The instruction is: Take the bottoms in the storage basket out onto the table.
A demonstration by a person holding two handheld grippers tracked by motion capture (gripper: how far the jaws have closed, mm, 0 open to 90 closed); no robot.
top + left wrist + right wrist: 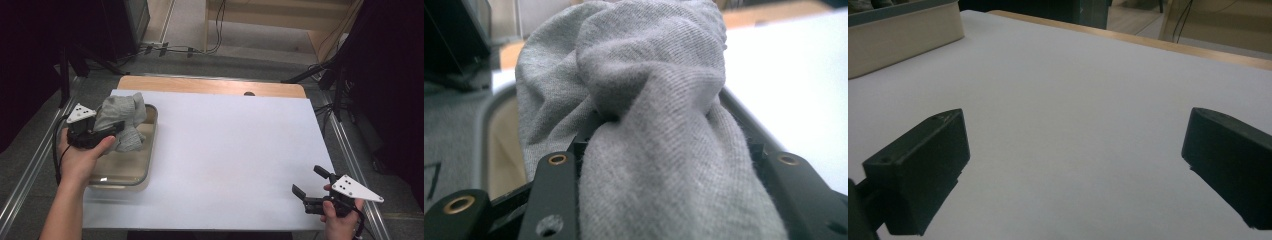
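A bunched grey cloth [121, 119] hangs partly over a shallow beige tray [131, 176] at the table's left side. My left gripper [116, 131] is shut on the grey cloth, which bulges up between the black jaws in the left gripper view [664, 150]. At the table's near right corner my right gripper [309, 181] stands open just above the white sheet [225, 150], nothing between its fingers [923, 170]. The tray [898, 35] appears far off at the upper left of the right gripper view.
The white sheet covers most of the wooden table [210, 85]. Cables [170, 49] and dark stands [340, 85] lie on the floor beyond the far edge. Metal rails [30, 165] run along both sides.
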